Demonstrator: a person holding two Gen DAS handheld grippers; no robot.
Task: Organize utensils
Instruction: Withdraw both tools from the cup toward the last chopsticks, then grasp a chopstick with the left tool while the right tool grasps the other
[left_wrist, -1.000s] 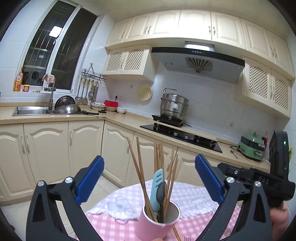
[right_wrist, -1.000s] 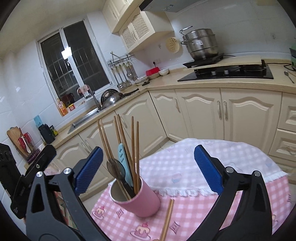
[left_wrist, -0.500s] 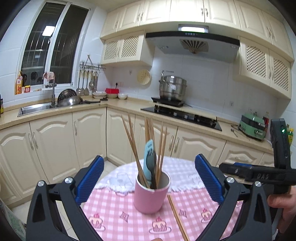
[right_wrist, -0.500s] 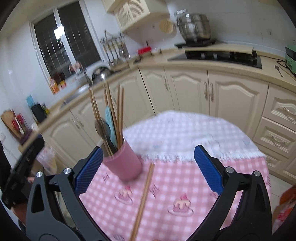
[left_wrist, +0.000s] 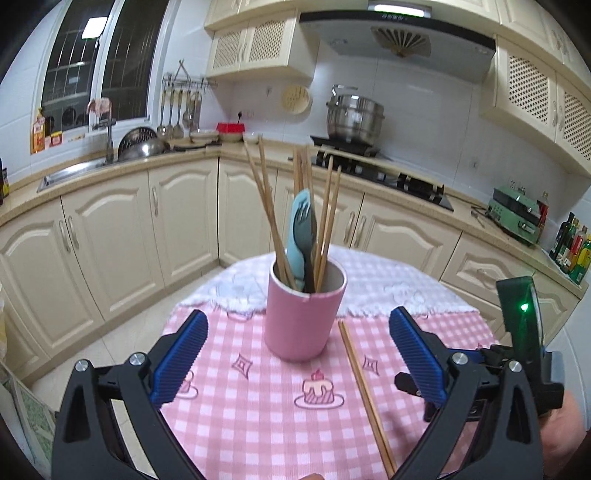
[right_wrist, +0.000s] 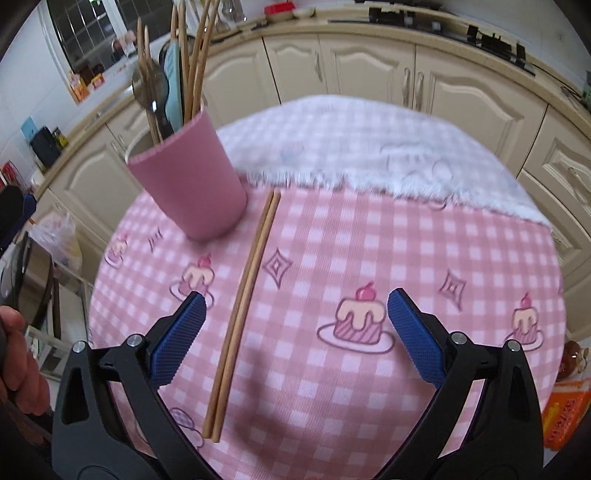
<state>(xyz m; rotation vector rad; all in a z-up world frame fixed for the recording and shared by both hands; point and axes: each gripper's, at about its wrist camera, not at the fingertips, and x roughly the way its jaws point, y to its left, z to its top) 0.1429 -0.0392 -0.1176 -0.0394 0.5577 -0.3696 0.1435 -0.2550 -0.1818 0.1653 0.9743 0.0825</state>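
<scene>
Pink gingham covers my round table (right_wrist: 424, 236), with a white fringed cloth (right_wrist: 369, 147) over its far half. From the right wrist camera, the table's rim curves away at 9 o'clock with floor below it, and bare cloth lies open from 12 to 3 o'clock.

At 11 o'clock stands the pink cup (right_wrist: 192, 184), upright, close to the left rim, stuffed with wooden chopsticks (left_wrist: 267, 206), a pale blue utensil (left_wrist: 300, 229) and a dark spoon (right_wrist: 151, 92). Just beside the cup, not touching it, a loose pair of chopsticks (right_wrist: 245, 299) lies flat, side by side, pointing from 12 to 6 o'clock.

My left gripper (left_wrist: 297, 360) is spread wide and empty, the cup framed between its fingers. My right gripper (right_wrist: 295, 336) is also wide apart, holding nothing, hovering with the loose pair just inside its left finger (right_wrist: 177, 339).
</scene>
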